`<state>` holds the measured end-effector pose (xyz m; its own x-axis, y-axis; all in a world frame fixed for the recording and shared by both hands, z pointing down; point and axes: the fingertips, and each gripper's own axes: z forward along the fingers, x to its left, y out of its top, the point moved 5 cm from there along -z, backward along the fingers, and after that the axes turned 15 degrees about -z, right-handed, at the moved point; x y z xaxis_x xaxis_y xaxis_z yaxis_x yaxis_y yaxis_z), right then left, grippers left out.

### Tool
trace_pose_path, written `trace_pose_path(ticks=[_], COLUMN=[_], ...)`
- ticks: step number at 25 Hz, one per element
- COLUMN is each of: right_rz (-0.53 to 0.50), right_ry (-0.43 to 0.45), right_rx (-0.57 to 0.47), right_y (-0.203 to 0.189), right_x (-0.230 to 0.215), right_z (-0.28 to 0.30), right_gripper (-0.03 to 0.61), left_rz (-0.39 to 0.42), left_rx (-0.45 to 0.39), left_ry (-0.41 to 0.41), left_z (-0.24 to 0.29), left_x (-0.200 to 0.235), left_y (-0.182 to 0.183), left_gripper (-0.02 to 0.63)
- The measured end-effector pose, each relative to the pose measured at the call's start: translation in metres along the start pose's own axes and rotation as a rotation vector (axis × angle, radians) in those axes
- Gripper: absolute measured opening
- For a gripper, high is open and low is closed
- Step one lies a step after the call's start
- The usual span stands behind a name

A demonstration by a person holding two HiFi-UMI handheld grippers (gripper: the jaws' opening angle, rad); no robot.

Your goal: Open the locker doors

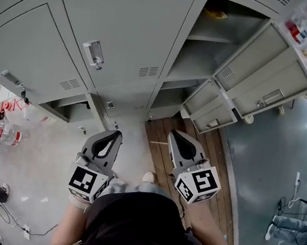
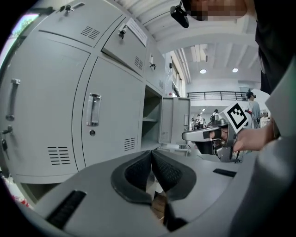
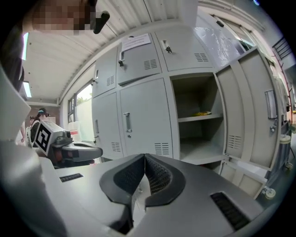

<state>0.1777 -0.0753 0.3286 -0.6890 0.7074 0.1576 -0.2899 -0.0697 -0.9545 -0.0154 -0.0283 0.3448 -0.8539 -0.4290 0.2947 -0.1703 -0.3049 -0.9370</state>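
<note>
A bank of grey lockers (image 1: 129,23) stands before me. The middle door (image 1: 121,33) is closed, with a metal handle (image 1: 94,53). To its right a tall compartment (image 1: 209,47) stands open, its door (image 1: 266,67) swung out, and a small lower door (image 1: 213,108) also hangs open. My left gripper (image 1: 115,136) and right gripper (image 1: 173,135) hover side by side short of the lockers, both shut on nothing. In the left gripper view the closed door's handle (image 2: 94,109) lies ahead left of the shut left gripper (image 2: 151,152). The right gripper (image 3: 144,157) faces a closed door (image 3: 138,120) and the open compartment (image 3: 196,120).
A yellow item (image 3: 202,113) lies on the open locker's shelf. A low compartment (image 1: 69,108) at lower left is open. A wooden platform (image 1: 223,159) lies under the open doors. Red-capped bottles (image 1: 5,130) and cables sit left; a person's legs (image 1: 293,227) show at right.
</note>
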Motion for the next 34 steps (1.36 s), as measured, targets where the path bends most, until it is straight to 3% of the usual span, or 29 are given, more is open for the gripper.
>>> trace_pose_path(ticks=[8, 18, 34], right_rz=[-0.03, 0.01, 0.034], right_ry=[0.068, 0.111, 0.096], right_rx=[-0.061, -0.075, -0.092], right_y=[0.037, 0.043, 0.042], right_x=[0.034, 0.045, 0.044], right_z=[-0.005, -0.002, -0.007], right_gripper=[0.029, 0.028, 0.028], left_rz=[0.019, 0.004, 0.026], left_rx=[-0.057, -0.069, -0.064], left_ry=[-0.032, -0.048, -0.089], left_z=[-0.025, -0.032, -0.025], left_x=[0.002, 0.005, -0.005], left_y=[0.021, 0.025, 0.027], left_gripper=[0.018, 0.018, 0.018])
